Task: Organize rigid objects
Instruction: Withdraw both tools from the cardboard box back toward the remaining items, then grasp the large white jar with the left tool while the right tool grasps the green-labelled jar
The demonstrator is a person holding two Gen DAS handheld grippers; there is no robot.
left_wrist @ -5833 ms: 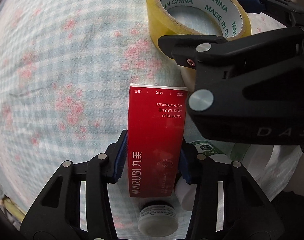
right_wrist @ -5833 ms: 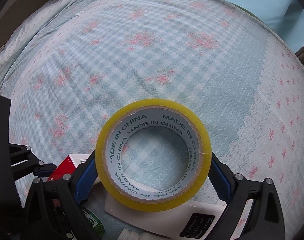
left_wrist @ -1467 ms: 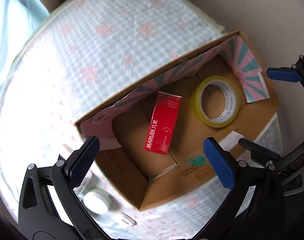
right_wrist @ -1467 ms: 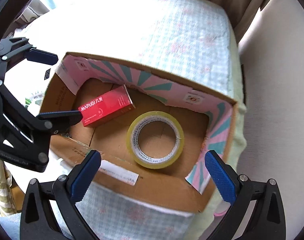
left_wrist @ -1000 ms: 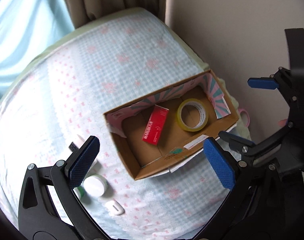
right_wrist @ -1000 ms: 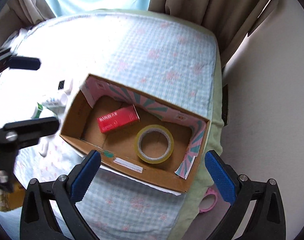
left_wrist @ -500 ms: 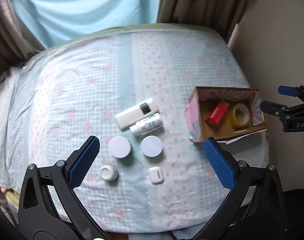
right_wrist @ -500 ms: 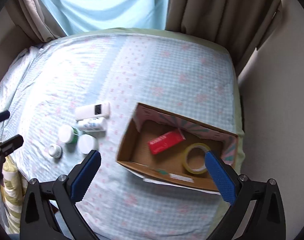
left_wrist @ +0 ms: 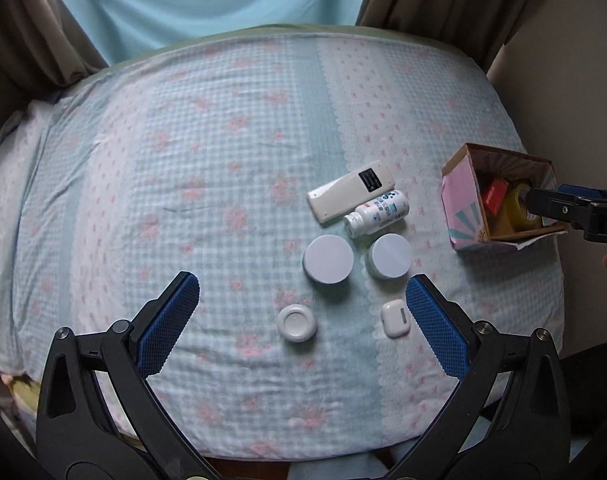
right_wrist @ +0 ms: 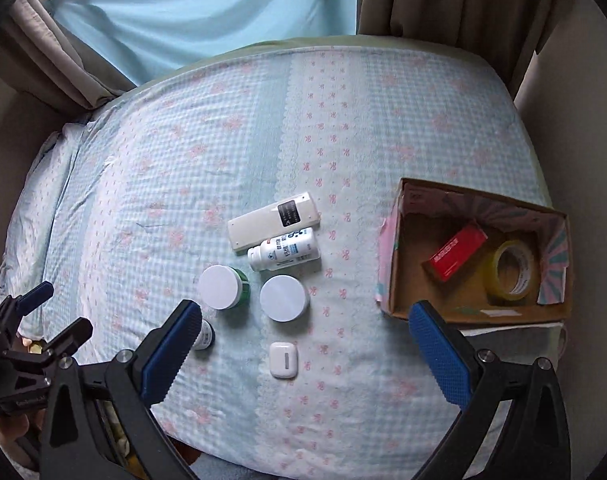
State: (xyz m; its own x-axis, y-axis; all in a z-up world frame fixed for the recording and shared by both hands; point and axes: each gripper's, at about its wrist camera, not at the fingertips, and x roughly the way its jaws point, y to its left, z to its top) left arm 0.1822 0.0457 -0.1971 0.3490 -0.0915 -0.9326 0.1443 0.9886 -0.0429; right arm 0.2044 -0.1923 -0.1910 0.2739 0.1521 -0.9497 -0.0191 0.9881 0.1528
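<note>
A cardboard box point(right_wrist: 395, 276) with a pink lining stands at the right of the bed and holds a red carton point(right_wrist: 455, 252) and a yellow tape roll point(right_wrist: 509, 270); the box also shows in the left wrist view point(left_wrist: 461, 216). On the bed lie a white remote point(right_wrist: 273, 220), a white bottle point(right_wrist: 285, 255), two round white-lidded jars point(right_wrist: 220, 286) point(right_wrist: 284, 297), a small round pot point(left_wrist: 296, 323) and a white earbud case point(right_wrist: 284, 359). My left gripper point(left_wrist: 303, 326) and my right gripper point(right_wrist: 303, 344) are both open, empty and high above the bed.
The bed has a blue checked sheet with pink flowers point(left_wrist: 183, 184). Brown curtains point(right_wrist: 443, 4) and a light blue curtain point(right_wrist: 207, 8) hang behind it. A wall point(left_wrist: 563, 92) runs along the bed's right side. The left gripper also shows in the right wrist view point(right_wrist: 43, 312).
Both grippers let go of the red carton and the tape roll in the box, then rose and drew back. The view has swung from the box to the loose objects on the bed.
</note>
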